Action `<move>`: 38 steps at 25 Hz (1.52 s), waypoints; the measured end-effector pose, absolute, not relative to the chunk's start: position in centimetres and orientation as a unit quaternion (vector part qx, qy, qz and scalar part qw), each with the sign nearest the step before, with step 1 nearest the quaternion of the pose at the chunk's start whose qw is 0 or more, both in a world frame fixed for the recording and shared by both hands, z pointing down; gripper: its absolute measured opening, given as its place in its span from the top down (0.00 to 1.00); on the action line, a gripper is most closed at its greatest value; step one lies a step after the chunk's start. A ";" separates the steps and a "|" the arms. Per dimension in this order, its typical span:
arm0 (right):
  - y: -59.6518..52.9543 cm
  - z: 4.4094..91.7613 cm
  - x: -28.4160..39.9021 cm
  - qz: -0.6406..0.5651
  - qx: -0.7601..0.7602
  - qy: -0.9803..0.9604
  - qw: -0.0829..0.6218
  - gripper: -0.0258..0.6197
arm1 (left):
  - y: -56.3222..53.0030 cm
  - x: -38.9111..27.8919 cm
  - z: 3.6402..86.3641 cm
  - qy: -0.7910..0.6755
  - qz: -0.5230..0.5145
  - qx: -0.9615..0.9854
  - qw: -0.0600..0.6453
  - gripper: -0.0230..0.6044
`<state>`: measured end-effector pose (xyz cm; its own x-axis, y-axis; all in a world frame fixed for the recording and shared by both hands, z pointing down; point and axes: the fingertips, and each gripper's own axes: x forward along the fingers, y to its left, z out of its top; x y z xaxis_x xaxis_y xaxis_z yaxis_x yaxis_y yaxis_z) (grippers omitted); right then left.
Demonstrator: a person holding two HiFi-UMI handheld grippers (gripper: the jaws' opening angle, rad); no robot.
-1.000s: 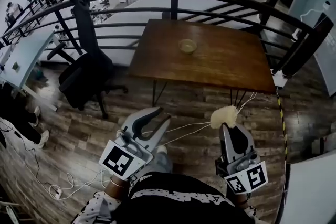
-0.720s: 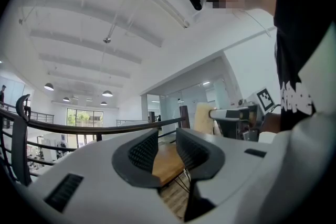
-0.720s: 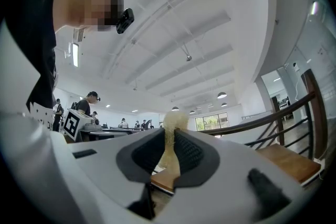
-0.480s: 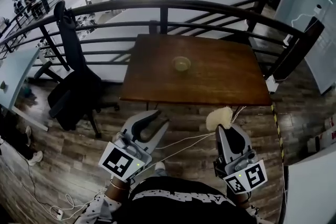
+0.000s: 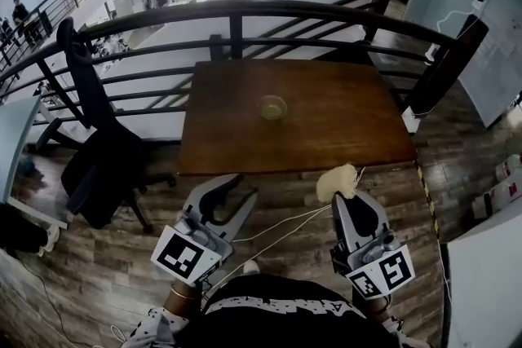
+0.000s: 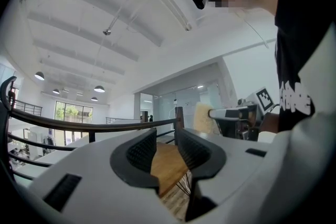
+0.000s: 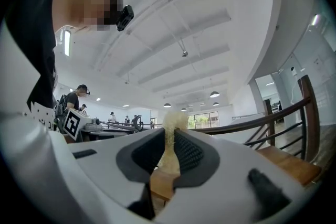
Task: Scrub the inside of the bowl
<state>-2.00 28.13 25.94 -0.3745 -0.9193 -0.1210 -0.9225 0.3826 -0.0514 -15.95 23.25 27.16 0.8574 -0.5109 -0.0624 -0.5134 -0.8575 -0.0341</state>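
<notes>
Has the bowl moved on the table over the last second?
No. The bowl sits at the same spot on the table, just left of centre; only the view has shifted.

Brown wooden table (image 5: pixel 342 122) by a railing, small bowl (image 5: pixel 272 107) near its middle

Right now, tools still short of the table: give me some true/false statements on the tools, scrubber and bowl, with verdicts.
1. The right tool is clamped on the scrubber. True.
2. The bowl sits on the wooden table. True.
3. The left tool grips the bowl. False: its jaws are opening with nothing between them.
4. The scrubber is inside the bowl. False: it is in the right tool, apart from the bowl.
5. An office chair stands left of the table. True.
</notes>
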 end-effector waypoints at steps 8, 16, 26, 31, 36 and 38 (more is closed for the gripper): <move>26.0 26.8 -4.2 0.005 -0.571 0.820 0.046 0.87 | 20.4 -17.6 28.7 0.248 0.029 -0.968 0.003 0.78; 23.5 26.6 -5.1 0.005 -0.568 0.822 0.031 0.87 | 18.4 -18.9 29.4 0.254 0.038 -0.966 -0.017 0.78; 17.7 27.1 -5.8 -0.003 -0.525 0.850 0.047 0.87 | 14.5 -19.9 29.6 0.301 0.027 -0.953 -0.009 0.78; 14.0 27.8 -4.4 -0.011 -0.509 0.859 0.057 0.87 | 11.8 -17.6 29.5 0.309 0.021 -0.951 -0.003 0.78; 10.9 28.3 -2.5 -0.021 -0.507 0.860 0.062 0.87 | 8.7 -15.8 29.7 0.312 0.004 -0.950 0.000 0.78; 9.7 28.4 -1.7 -0.024 -0.506 0.860 0.062 0.87 | 7.5 -15.3 29.7 0.315 -0.002 -0.949 0.000 0.78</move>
